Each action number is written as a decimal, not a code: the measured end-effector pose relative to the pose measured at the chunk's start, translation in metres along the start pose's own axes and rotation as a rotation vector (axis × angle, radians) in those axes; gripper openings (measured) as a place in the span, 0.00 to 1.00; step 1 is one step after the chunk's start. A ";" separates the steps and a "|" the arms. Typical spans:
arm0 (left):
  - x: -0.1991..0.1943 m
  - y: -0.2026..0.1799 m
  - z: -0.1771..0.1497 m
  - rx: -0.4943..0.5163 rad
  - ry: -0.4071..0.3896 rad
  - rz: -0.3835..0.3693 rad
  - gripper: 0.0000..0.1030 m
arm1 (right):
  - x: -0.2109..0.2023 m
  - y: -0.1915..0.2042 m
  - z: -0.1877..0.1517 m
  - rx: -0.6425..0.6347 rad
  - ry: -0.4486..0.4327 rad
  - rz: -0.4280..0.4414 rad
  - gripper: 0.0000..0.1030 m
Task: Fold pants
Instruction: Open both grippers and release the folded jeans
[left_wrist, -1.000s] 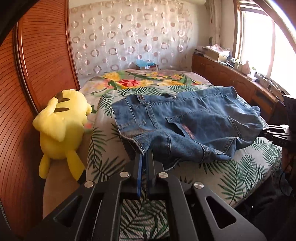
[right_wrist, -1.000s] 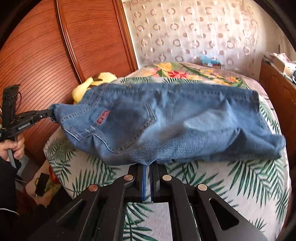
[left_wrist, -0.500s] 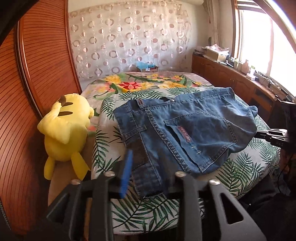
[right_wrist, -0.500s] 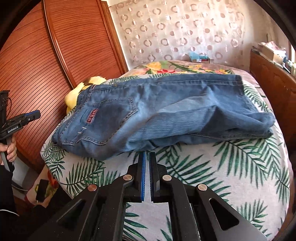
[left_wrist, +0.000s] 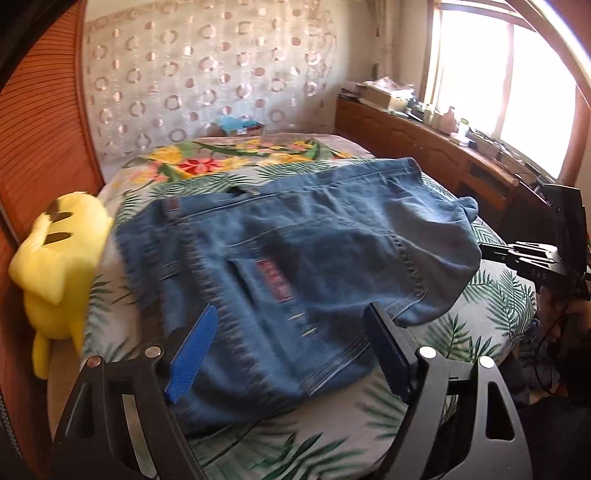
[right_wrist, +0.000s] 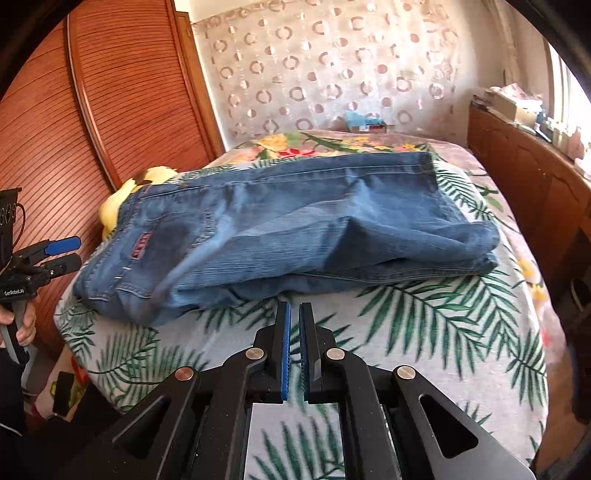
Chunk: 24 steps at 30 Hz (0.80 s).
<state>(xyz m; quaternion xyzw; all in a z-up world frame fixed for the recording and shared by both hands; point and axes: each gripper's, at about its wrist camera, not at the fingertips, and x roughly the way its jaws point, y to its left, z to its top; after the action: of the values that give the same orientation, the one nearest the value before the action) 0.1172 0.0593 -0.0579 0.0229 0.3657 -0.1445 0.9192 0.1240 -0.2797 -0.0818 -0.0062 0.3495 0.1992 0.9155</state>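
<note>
Left claw (left_wrist: 291, 343) hangs with its fingers spread wide above the waist end of the pants (left_wrist: 295, 258), gripping nothing, while the right claw (right_wrist: 294, 332) sits nearly closed, only a thin slit between its pads, over bare bedspread just short of the denim. Folded jeans lie flat across the bed (right_wrist: 424, 332) — a palm-leaf and flower print — with a yellow plush toy (left_wrist: 55, 266) at one edge, ribbed wooden doors (right_wrist: 122, 99), a circle-patterned curtain (right_wrist: 332, 74) and a cluttered wooden counter (left_wrist: 424, 136) under a bright window (left_wrist: 498, 81).

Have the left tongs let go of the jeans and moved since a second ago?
Yes. The left tongs, clamped on the blue denim jeans a second ago, now gape open, backed off from the edge of the palm-leaf bedspread; the jeans lie flat.
</note>
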 end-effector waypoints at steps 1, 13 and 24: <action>0.006 -0.004 0.002 0.002 0.002 -0.003 0.80 | 0.000 -0.002 0.000 0.003 0.001 -0.006 0.04; 0.067 -0.027 0.003 0.011 0.077 -0.015 0.80 | -0.001 -0.030 -0.001 0.060 -0.015 -0.098 0.31; 0.075 -0.037 -0.006 0.074 0.069 0.050 0.81 | -0.005 -0.045 0.002 0.088 -0.021 -0.148 0.32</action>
<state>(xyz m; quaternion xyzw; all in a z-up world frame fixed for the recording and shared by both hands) 0.1546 0.0057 -0.1110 0.0710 0.3911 -0.1343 0.9077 0.1386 -0.3222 -0.0830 0.0103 0.3470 0.1153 0.9307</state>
